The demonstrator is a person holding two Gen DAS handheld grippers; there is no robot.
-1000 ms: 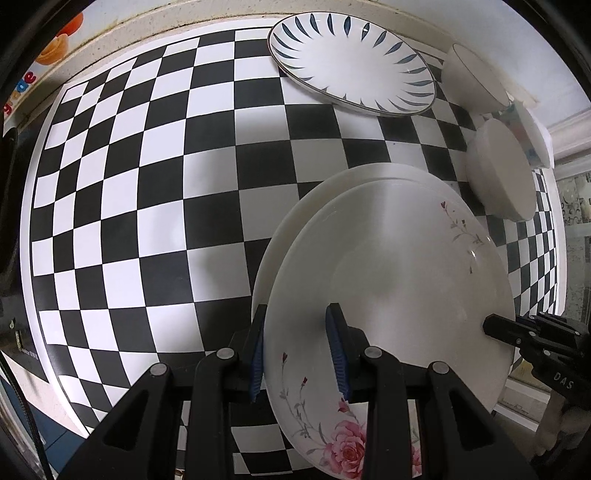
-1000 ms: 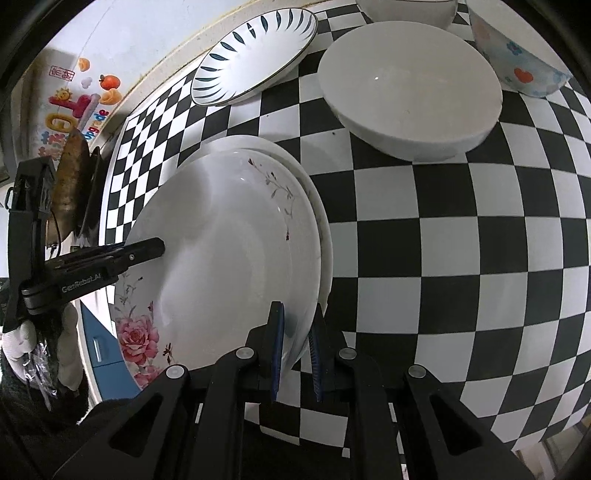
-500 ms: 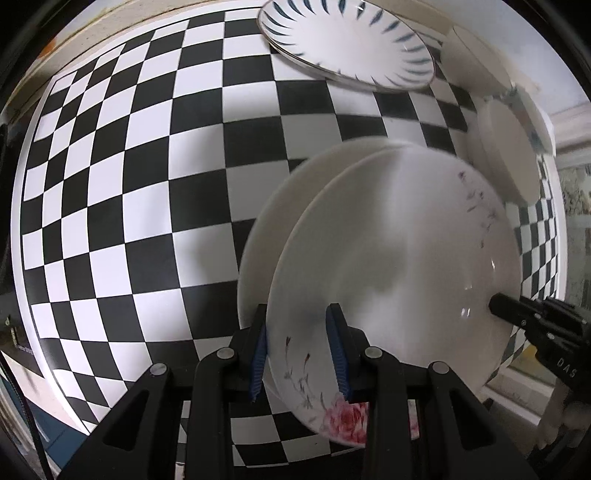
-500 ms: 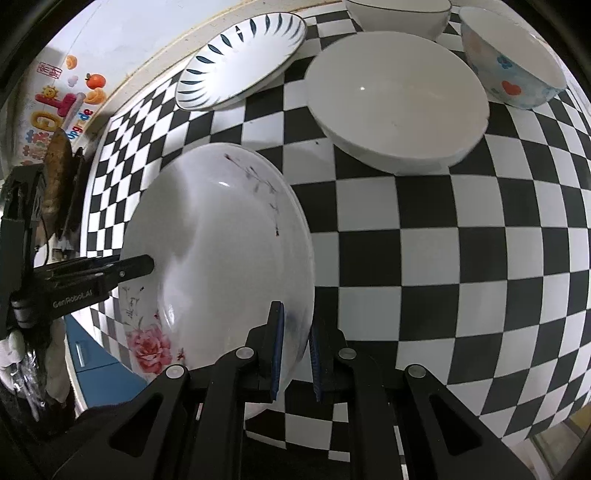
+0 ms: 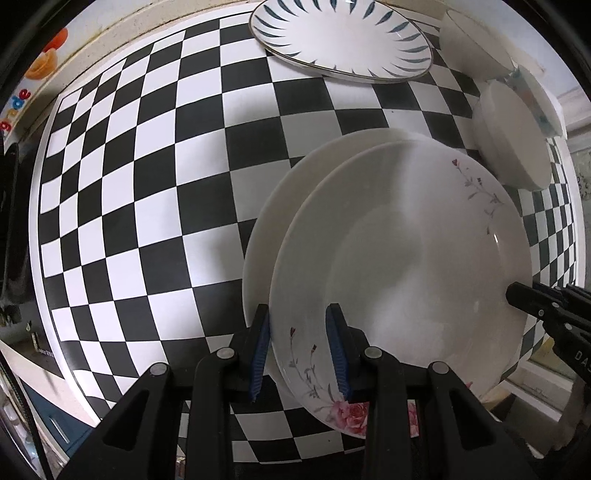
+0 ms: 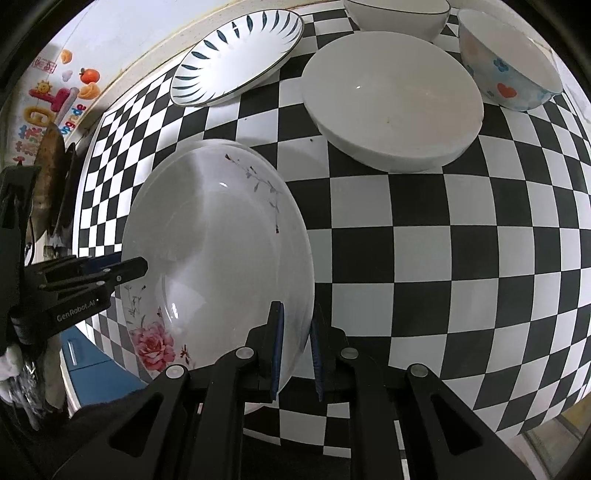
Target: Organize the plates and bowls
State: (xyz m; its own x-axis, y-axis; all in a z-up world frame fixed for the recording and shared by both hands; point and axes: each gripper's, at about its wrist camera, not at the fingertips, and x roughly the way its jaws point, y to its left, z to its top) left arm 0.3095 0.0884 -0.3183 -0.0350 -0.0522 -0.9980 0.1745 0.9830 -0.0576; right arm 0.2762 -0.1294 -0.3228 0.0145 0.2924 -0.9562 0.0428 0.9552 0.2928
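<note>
The rose-patterned plate point(image 5: 399, 266) is held at two opposite edges. Its near rim is clamped between the blue pads of the left gripper point(image 5: 300, 350), whose jaws are set narrow around the rim. In the right wrist view the opposite rim sits between the pads of the right gripper point(image 6: 295, 345), which are almost closed on it. Each gripper is seen from the other's camera, with its black fingers at the plate's far edge.

The plate is carried just above a plain white plate point(image 5: 291, 192), which lies on the checkered table point(image 5: 147, 184). In the left wrist view the lower plate is exposed as a crescent to the left of the held one; in the right wrist view it is almost entirely hidden beneath it. Whether the two plates touch cannot be told.

Farther back a blue-leaf plate point(image 6: 236, 59) is seen near the wall. A wide white bowl point(image 6: 393, 98) stands beyond the held plate, with a heart-patterned bowl point(image 6: 509, 59) just beside it and another white bowl point(image 6: 399, 14) behind.

Compared with one second ago, the held plate is centred more closely over the plain plate in the right wrist view, where the lower rim was clearly exposed on the right side. Both grips are kept unchanged, though the right pads are set very slightly wider.
</note>
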